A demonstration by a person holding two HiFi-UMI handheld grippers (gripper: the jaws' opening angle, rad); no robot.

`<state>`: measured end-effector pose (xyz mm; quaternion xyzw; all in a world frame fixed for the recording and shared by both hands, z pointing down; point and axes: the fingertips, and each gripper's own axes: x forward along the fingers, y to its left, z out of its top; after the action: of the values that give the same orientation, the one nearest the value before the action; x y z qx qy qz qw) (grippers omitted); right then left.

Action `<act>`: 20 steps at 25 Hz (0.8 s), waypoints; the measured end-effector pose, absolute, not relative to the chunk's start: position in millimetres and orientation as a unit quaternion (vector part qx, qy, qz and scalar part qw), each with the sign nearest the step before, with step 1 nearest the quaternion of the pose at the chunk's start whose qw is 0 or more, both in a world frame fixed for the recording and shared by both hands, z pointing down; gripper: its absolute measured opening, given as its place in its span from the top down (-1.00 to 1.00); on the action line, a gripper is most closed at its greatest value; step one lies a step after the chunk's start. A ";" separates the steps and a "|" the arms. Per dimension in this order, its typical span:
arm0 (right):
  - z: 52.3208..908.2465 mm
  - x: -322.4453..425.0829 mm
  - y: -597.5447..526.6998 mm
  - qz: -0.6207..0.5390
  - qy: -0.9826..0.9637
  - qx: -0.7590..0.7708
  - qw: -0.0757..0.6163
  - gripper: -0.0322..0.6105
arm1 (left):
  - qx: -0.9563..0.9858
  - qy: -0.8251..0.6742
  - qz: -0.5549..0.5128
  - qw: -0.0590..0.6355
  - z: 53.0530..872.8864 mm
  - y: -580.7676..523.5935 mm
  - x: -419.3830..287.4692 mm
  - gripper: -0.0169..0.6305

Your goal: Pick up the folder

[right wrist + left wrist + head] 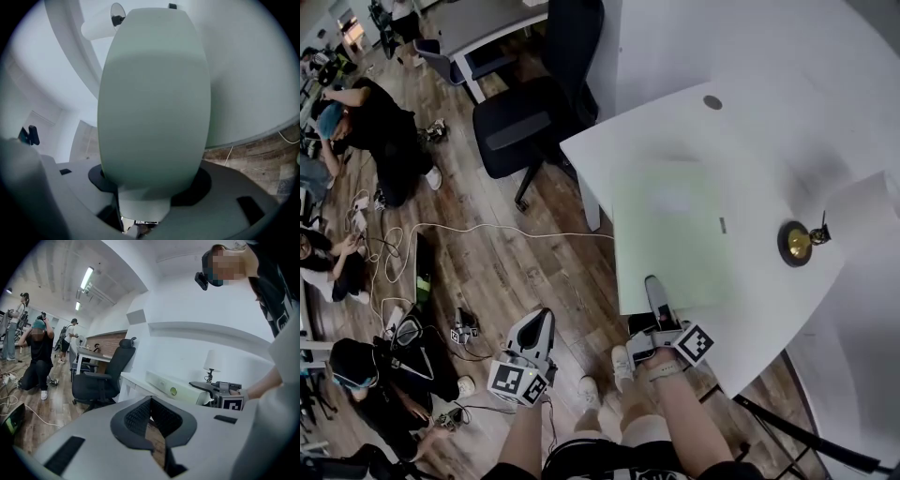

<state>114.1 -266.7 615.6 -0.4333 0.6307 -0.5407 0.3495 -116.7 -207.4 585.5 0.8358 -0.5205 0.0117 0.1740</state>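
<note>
I'm clamping right gripper (654, 286) on the green folder (675, 225) at its 6 o'clock edge; left gripper (542, 323) is hanging clenched, empty, at 8 o'clock off the table (750, 141).

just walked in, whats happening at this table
A person is working with a pair of handheld tongs in each hand. The right tongs are closed on the near edge of a pale green folder, which lies flat on the white table and is not yet lifted. The left tongs hang beside the table over the wood floor, shut with nothing in them.
</note>
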 end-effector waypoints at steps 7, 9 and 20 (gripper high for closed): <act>595.5 119.4 -263.8 -0.521 0.657 -0.434 0.330 -0.01 | 0.837 -0.522 0.006 0.164 565.2 -208.9 -117.8 0.91; 590.9 123.9 -262.1 -0.517 0.661 -0.440 0.320 -0.01 | 0.840 -0.519 0.002 0.159 560.1 -208.6 -116.8 0.91; 585.0 154.5 -242.4 -0.516 0.646 -0.513 0.231 0.00 | 0.845 -0.515 -0.010 0.144 532.7 -206.7 -118.4 0.91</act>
<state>154.5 -242.4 585.0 -0.5132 0.6458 -0.5160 0.2308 -118.4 -206.7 532.7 0.8448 -0.5155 -0.0096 0.1435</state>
